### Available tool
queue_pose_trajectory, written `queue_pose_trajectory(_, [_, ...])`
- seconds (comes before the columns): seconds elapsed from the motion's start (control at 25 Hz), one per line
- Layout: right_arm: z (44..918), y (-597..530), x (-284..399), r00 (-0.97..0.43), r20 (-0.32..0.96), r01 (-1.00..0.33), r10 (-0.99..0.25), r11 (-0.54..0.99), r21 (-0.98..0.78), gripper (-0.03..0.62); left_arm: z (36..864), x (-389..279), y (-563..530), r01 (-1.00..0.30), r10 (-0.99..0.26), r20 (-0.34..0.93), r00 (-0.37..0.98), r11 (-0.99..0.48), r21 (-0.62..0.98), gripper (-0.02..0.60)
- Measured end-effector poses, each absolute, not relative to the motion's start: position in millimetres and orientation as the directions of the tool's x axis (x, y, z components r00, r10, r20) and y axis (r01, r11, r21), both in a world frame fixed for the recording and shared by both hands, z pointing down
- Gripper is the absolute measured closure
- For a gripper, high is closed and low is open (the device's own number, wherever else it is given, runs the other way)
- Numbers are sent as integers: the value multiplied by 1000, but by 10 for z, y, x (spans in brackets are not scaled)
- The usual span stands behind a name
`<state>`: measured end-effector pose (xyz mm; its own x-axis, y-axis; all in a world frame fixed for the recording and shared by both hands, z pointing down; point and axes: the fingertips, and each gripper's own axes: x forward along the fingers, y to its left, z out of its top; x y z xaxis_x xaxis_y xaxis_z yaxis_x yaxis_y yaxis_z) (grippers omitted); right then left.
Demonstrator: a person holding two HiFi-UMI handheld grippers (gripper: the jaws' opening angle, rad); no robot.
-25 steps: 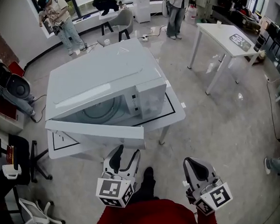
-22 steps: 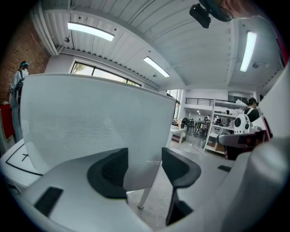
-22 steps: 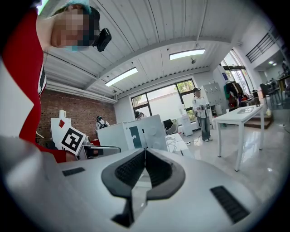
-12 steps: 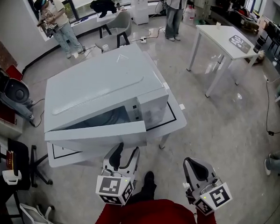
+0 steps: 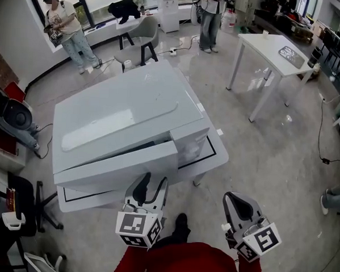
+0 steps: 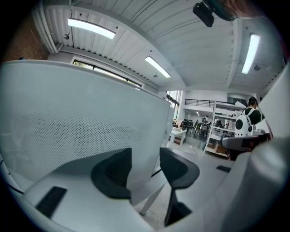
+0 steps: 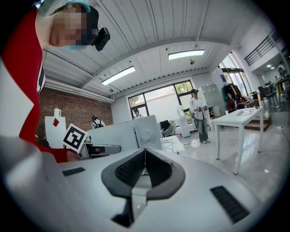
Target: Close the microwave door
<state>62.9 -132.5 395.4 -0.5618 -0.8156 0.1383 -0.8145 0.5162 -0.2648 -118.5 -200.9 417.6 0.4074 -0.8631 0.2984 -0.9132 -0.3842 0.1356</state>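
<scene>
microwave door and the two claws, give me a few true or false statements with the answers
The microwave door is wide open. False: it is nearly shut, a narrow gap showing.
The right claw is shut and empty. True.
The left claw is shut tight. False: its jaws stand apart, having just closed a little, with the door's edge between them.
The microwave sits on a white table. True.

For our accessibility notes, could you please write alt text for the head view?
From above, a white microwave on a white table has its door almost shut. The left gripper is at the door, whose edge sits between its open jaws, which have just been closing; the right gripper hangs shut, clear.
</scene>
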Motion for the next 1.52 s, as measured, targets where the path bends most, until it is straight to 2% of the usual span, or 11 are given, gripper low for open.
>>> queue_pose_trajectory(0.08, [3958, -1364, 612, -560, 138, -816, -817, 515, -264, 579, 4168, -1210, -2058, -916, -866, 298, 401, -377, 137, 382])
queue_pose_trajectory(0.16, [3965, -1401, 587, -557, 139, -818, -819, 512, -262, 579, 4176, -1238, -2080, -920, -870, 298, 392, -368, 135, 439])
queue_pose_trajectory(0.48, [3932, -1498, 510, -563, 149, -816, -813, 519, -255, 579, 4167, -1304, -2120, -939, -891, 297, 343, -317, 132, 569])
queue_pose_trajectory(0.84, [3915, -1616, 332, -602, 165, -795, -781, 568, -211, 579, 4151, -1350, -2136, -934, -884, 303, 356, -330, 136, 571])
queue_pose_trajectory(1.52, [3788, -1819, 426, -654, 160, -755, -740, 625, -199, 579, 4220, -1295, -2256, -939, -877, 334, 344, -330, 99, 574])
